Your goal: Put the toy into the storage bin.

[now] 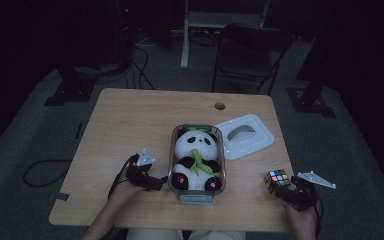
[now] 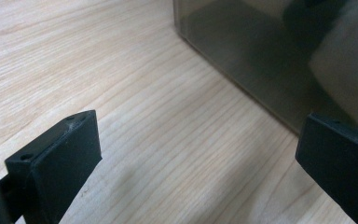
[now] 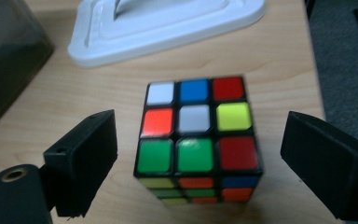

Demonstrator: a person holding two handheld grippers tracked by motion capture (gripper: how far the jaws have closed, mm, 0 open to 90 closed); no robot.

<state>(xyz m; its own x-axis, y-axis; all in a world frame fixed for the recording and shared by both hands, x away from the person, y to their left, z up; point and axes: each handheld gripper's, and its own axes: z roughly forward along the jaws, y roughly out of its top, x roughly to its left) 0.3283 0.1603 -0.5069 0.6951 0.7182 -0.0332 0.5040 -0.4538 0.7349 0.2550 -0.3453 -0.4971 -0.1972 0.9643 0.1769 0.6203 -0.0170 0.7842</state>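
Observation:
A plush panda (image 1: 196, 159) holding green bamboo lies inside a clear plastic box (image 1: 221, 150) at the middle of the wooden table. My left gripper (image 1: 156, 183) stands open just left of the box, low over the tabletop; the box's smoky wall (image 2: 242, 56) fills the upper right ahead of the jaws. A scrambled colour cube (image 1: 277, 180) sits at the table's front right. My right gripper (image 1: 294, 195) is open right behind it, and the cube (image 3: 196, 140) stands between the spread jaws without touching either.
The box's white lid (image 1: 243, 136) lies upside up on the table to the right of the box, beyond the cube (image 3: 168, 23). A cable hole (image 1: 220, 106) is near the far edge. A dark chair (image 1: 247, 52) stands behind the table.

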